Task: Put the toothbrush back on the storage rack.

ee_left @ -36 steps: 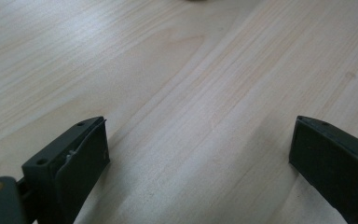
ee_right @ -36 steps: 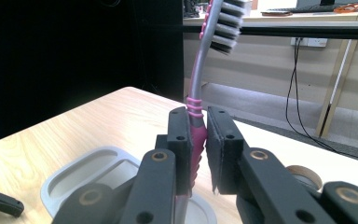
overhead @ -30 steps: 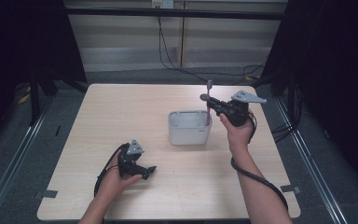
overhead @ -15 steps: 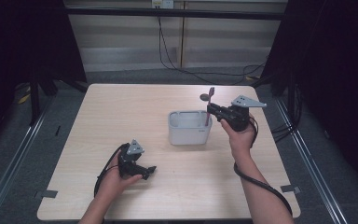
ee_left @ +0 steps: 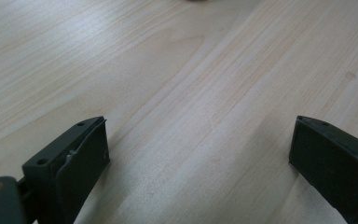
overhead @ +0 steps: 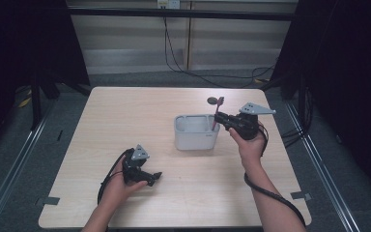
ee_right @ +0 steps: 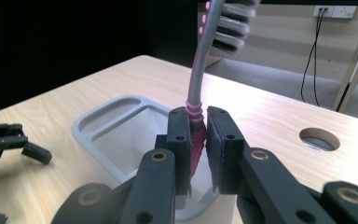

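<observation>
A toothbrush [overhead: 217, 114] with a pink and grey handle stands nearly upright, bristle head up, and my right gripper [overhead: 221, 120] is shut on its handle. Up close, the toothbrush [ee_right: 196, 88] sits clamped between the jaws of the right gripper [ee_right: 197, 122], its lower end hanging over the right end of a pale grey rectangular holder [ee_right: 93, 122]. That holder [overhead: 195, 141] stands mid-table. My left gripper [overhead: 155, 176] rests low on the near left of the table, open. Bare wood lies between the jaws of the left gripper [ee_left: 200, 129].
A round cable hole [overhead: 214, 100] is cut in the table just behind the holder. The left gripper [ee_right: 9, 140] lies beyond the holder in the right gripper view. Black curtains flank the table, and cables hang behind it and at its right.
My right gripper has drifted slightly right and toward the person, lowering the toothbrush toward the holder's right end. The left gripper has stayed put.
</observation>
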A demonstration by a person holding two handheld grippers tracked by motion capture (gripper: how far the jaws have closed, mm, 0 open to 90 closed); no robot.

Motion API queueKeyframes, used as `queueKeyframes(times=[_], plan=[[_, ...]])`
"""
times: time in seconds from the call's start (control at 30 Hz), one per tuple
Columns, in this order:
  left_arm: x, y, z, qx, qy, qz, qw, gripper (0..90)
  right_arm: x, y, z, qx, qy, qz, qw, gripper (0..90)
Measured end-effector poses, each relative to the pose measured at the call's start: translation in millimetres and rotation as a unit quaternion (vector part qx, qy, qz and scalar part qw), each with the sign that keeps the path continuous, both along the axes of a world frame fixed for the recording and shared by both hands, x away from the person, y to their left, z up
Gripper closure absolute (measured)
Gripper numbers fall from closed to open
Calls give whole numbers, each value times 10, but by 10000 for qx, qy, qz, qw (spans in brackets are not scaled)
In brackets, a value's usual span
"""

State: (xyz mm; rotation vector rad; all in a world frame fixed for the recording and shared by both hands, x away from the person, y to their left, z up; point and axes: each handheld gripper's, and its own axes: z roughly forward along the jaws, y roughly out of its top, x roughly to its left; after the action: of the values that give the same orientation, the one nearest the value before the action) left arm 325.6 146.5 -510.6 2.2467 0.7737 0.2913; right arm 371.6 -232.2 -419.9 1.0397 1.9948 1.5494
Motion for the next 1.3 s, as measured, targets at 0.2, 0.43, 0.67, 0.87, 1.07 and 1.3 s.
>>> queueKeyframes(times=[0.2,0.43,0.67,0.87,1.07,1.3], plan=[[-1,-1,-1,-14,-2,13,10000,43,-25,9,-11,-138,72,60,9999,799],[-1,-1,-1,-13,1,6,10000,43,-49,-14,-21,-185,89,80,9998,798],[-1,-2,-1,-15,-1,8,10000,43,-77,-29,-52,-181,141,122,9997,794],[-1,-1,-1,-12,0,7,10000,43,-91,-23,-85,-167,168,145,9996,789],[1,1,1,6,-3,-4,10000,43,-92,-13,-86,-186,182,170,9995,781],[-1,-2,-1,-18,4,8,10000,43,-99,4,-80,-191,146,188,9995,770]])
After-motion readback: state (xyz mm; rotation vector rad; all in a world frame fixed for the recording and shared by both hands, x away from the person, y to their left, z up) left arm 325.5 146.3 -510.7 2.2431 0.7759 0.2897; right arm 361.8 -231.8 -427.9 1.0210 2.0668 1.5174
